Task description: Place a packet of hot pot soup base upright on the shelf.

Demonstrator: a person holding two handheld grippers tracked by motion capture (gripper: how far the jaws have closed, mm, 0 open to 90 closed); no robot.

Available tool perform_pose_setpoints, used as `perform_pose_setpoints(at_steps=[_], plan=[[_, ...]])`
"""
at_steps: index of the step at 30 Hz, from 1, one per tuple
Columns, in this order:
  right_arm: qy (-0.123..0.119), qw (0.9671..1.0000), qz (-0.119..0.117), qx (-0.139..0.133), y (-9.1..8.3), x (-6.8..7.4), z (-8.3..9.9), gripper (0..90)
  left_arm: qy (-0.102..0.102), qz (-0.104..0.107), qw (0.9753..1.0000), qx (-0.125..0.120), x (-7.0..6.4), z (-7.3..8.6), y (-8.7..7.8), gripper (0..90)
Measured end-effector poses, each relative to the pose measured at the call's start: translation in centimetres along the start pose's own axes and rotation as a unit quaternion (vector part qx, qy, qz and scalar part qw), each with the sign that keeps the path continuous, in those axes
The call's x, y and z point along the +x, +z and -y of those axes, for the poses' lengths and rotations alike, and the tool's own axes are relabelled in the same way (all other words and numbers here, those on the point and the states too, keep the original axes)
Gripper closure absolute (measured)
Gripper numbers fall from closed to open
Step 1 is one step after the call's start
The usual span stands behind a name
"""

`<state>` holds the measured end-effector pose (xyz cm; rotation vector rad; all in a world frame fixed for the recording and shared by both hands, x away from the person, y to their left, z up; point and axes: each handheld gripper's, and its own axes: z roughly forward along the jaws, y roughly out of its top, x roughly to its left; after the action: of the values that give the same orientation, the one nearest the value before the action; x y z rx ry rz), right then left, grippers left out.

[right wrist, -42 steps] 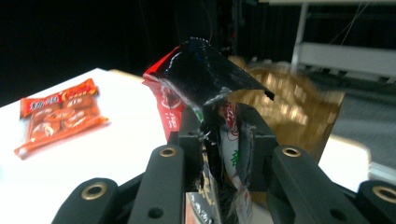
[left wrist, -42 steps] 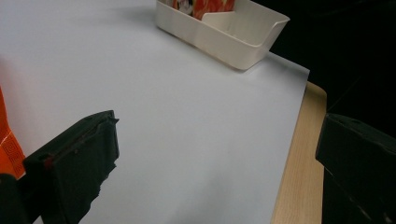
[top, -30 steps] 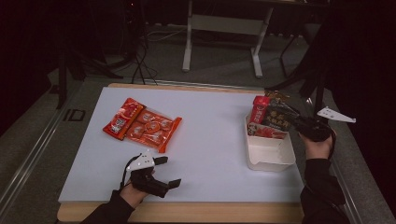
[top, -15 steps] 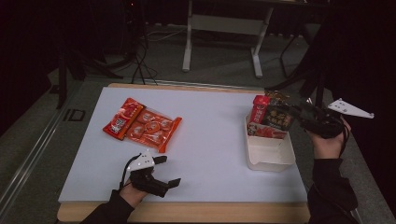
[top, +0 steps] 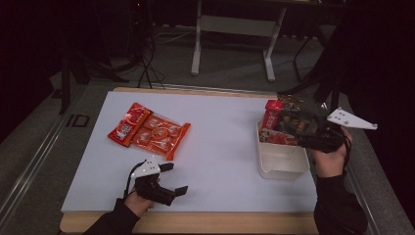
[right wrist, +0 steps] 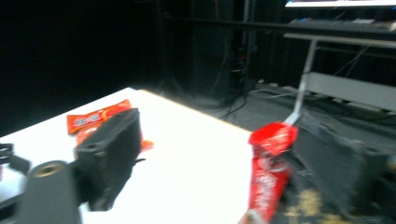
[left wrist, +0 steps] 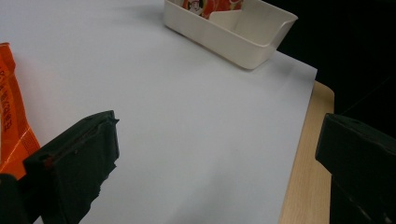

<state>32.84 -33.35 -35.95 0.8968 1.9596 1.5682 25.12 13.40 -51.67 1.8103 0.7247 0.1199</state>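
Note:
Two orange-red snack packets (top: 149, 132) lie flat on the white table top at the back left. A red packet (top: 271, 117) and a dark packet (top: 293, 121) stand in the far end of a cream divided tray (top: 281, 169) at the right. My right gripper (top: 304, 138) is by the tray's right side, close to the dark packet. In the right gripper view my right gripper (right wrist: 215, 140) is open, and the red packet (right wrist: 271, 172) rises just inside its right jaw. Near the front edge, my left gripper (top: 175, 178) rests open with nothing between its jaws.
The left gripper view looks past the left gripper (left wrist: 219, 135) across bare white table to the cream tray (left wrist: 233, 35) and the wooden table edge (left wrist: 303, 154). An orange packet (left wrist: 11, 116) lies beside its left jaw. Behind the table stands a grey desk frame (top: 235, 29).
My right hand and gripper have drawn back to the right, away from the standing packets. The left gripper has stayed where it was.

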Motion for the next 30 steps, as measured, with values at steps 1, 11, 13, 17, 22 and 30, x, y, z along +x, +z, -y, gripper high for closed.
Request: perform_pose_setpoints(at_steps=[1,11,13,17,22,30], plan=[[0.000,1.0000,-0.002,0.000,0.2,0.4,0.2,12.4,-0.002,0.001,1.0000,0.003,0.0,-0.1,-0.1,0.0],[-0.036,0.9981,-0.049,0.009,0.5,4.1,2.4,15.3,0.009,0.002,0.9999,0.012,0.2,-1.0,-0.7,3.1],[-0.041,0.9975,-0.056,0.013,0.4,4.8,2.7,15.3,0.013,-0.003,0.9998,0.014,0.3,-1.3,-0.8,4.1],[-0.031,0.9972,-0.064,0.023,-0.1,6.0,3.1,15.2,0.013,-0.016,0.9998,0.000,0.8,-1.8,-1.3,15.2],[-0.018,0.9961,-0.083,0.025,-0.8,7.4,3.8,14.6,0.020,-0.039,0.9990,0.000,1.7,-2.8,-1.8,34.5],[-0.012,0.9934,-0.109,0.033,-1.2,8.9,5.3,14.6,0.006,-0.107,0.9938,0.029,4.1,-5.0,-1.5,70.8]])
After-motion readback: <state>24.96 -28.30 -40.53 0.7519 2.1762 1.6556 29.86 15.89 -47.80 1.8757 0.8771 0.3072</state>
